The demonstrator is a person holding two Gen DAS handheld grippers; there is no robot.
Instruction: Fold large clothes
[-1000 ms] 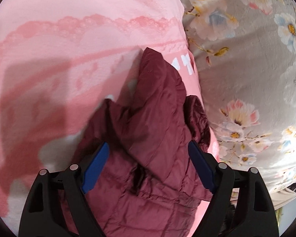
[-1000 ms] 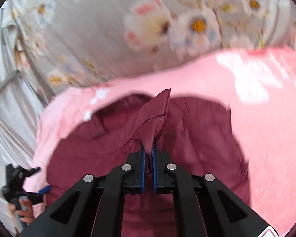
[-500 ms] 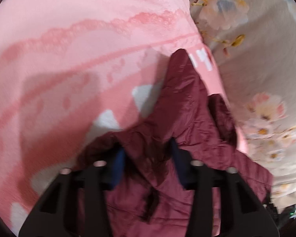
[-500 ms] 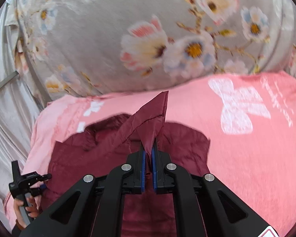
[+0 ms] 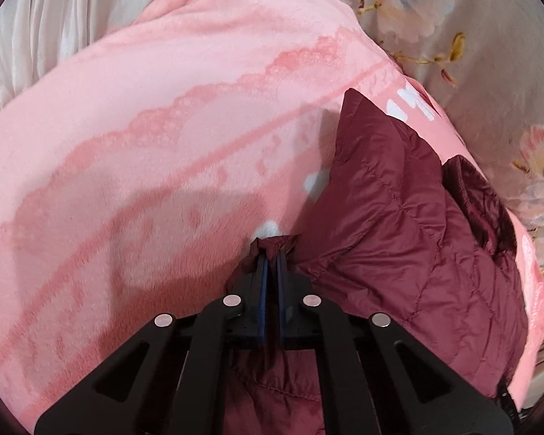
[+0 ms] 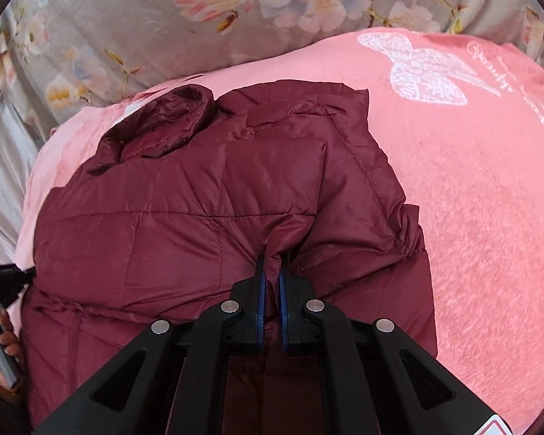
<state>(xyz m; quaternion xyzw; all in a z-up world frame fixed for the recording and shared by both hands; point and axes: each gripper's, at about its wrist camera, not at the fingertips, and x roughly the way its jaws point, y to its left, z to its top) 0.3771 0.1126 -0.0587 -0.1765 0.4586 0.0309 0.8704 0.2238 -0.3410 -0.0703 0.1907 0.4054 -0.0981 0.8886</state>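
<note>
- Right wrist view shows the jacket [image 6: 217, 199] lying on the pink blanket [image 6: 471, 181], one layer already folded over; I judge more folds are left.
- Right gripper [image 6: 271, 272] is closed, pinching a jacket fold.
- Left gripper [image 5: 271, 264] is also closed on a bunched jacket edge; the rest of the jacket lies toward 2 o'clock.

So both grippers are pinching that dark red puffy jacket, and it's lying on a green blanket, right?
Nearly. Both the left gripper and the right gripper are shut on the jacket, but the blanket is pink, not green, as the right wrist view shows.
</note>
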